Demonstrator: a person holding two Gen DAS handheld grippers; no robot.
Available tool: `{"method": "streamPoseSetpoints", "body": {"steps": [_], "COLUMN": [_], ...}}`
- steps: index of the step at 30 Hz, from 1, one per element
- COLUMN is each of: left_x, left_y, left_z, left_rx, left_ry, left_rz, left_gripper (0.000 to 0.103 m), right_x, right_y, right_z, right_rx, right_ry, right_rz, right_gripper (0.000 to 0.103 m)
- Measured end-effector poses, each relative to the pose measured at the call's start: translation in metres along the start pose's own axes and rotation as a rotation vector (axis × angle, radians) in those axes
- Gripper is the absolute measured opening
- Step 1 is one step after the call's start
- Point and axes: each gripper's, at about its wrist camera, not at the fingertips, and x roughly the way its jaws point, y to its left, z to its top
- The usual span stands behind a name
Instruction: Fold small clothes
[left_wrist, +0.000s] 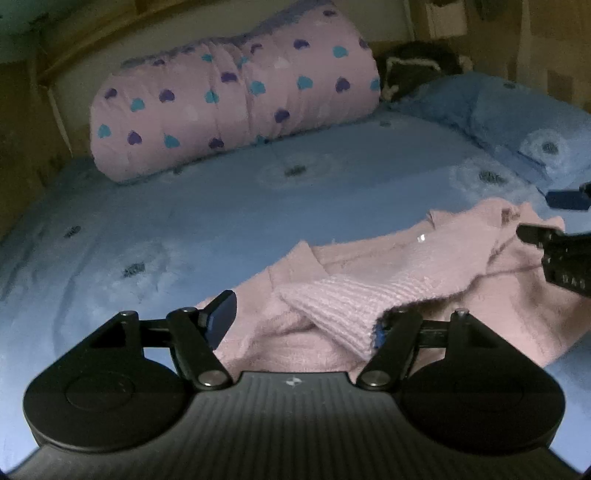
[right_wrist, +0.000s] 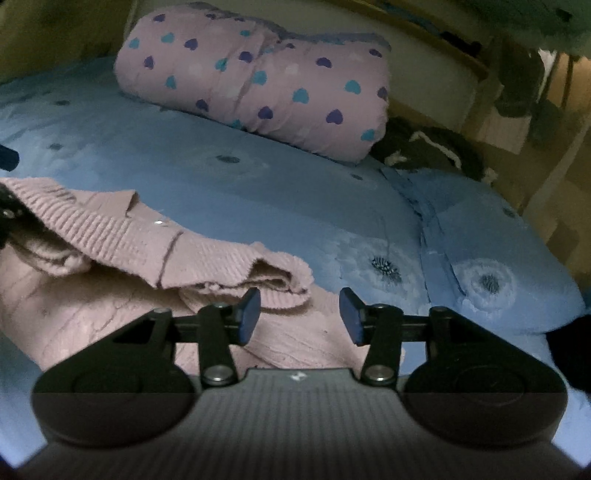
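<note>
The left gripper (left_wrist: 301, 325) fills the lower part of the left wrist view with its jaws spread wide. Its left pad (left_wrist: 221, 319) stands free above the blue bedsheet (left_wrist: 184, 229) at the edge of the pink knitted garment (left_wrist: 369, 266), and its right pad is mostly hidden behind a ribbed sleeve cuff (left_wrist: 332, 310) that lies between the jaws. Nothing is pinched; whether the hidden pad brushes the cuff cannot be told. The garment lies crumpled on the sheet in the lower centre and right of this frame, one sleeve folded across its body. At the right edge the right gripper (left_wrist: 546, 218) reaches in, one blue-padded finger above the garment's far corner and one black finger over the knit. In the right wrist view the right gripper (right_wrist: 299, 314) stands moderately open, its two blue pads (right_wrist: 249, 314) apart with only air between them, hovering just over the garment (right_wrist: 110, 236), which spreads across the lower left of that frame with its ribbed hem folded back on itself. It grips nothing. A rolled pink quilt with blue and purple hearts (right_wrist: 258, 77) rests at the top centre of the bed, and a dark fuzzy item with a white cord (right_wrist: 428, 147) lies right of it.
</note>
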Motion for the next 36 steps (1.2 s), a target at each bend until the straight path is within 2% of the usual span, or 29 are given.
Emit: {"method": "streamPoseSetpoints", "body": {"steps": [3, 5, 7, 9, 11, 13, 17, 22, 24, 26, 29, 32, 33, 34, 35, 36], "left_x": [0.006, 0.015, 0.015, 0.01, 0.003, -0.004, -0.021, -0.028, -0.017, -0.003, 0.022, 0.042, 0.046, 0.049, 0.053, 0.056], "left_y": [0.001, 0.005, 0.009, 0.007, 0.0, -0.005, -0.011, -0.019, -0.027, -0.032, -0.035, -0.028, -0.025, -0.023, -0.021, -0.018], "left_z": [0.008, 0.012, 0.011, 0.009, 0.006, 0.005, 0.001, -0.011, -0.018, -0.024, -0.034, -0.038, -0.038, -0.036, -0.034, -0.033], "left_rx": [-0.01, -0.035, -0.069, -0.063, -0.048, -0.042, -0.024, 0.065, 0.121, 0.177, 0.247, 0.231, 0.214, 0.2, 0.177, 0.153], "left_ry": [-0.043, -0.021, -0.003, -0.005, -0.005, -0.008, -0.026, -0.038, -0.008, 0.017, 0.038, 0.028, 0.016, 0.011, 0.015, 0.017], "left_rz": [0.068, 0.092, 0.029, -0.046, -0.09, -0.118, -0.155, -0.173, -0.163, -0.142, -0.065, -0.03, -0.031, -0.031, -0.034, -0.037], "left_gripper": [0.074, 0.074, 0.074, 0.075, 0.079, 0.083, 0.084, 0.084, 0.084, 0.083, 0.081, 0.076, 0.068, 0.052, 0.045, 0.03], "right_x": [-0.001, 0.0, 0.001, 0.004, 0.008, 0.014, 0.02, 0.015, 0.015, 0.016, 0.022, 0.028, 0.03, 0.032, 0.033, 0.036], "right_y": [0.001, 0.0, -0.001, -0.001, -0.002, -0.003, -0.004, 0.0, 0.002, 0.005, 0.009, 0.006, 0.004, 0.002, 0.0, -0.002], "right_z": [0.0, -0.001, -0.001, -0.003, -0.005, -0.005, -0.004, -0.004, -0.005, -0.006, -0.009, -0.013, -0.015, -0.015, -0.015, -0.016], "right_rx": [0.009, 0.034, 0.049, 0.05, 0.054, 0.072, 0.104, 0.046, 0.021, -0.007, -0.048, -0.04, -0.033, -0.025, -0.016, -0.008], "right_ry": [-0.008, -0.006, 0.0, 0.006, 0.012, 0.023, 0.029, 0.012, 0.016, 0.023, 0.042, 0.058, 0.058, 0.057, 0.057, 0.056], "right_rz": [0.012, 0.033, 0.038, 0.025, 0.011, 0.013, 0.045, 0.078, 0.104, 0.119, 0.114, 0.116, 0.119, 0.121, 0.121, 0.12], "right_gripper": [0.049, 0.049, 0.049, 0.049, 0.049, 0.049, 0.049, 0.049, 0.049, 0.049, 0.049, 0.049, 0.049, 0.049, 0.049, 0.049]}}
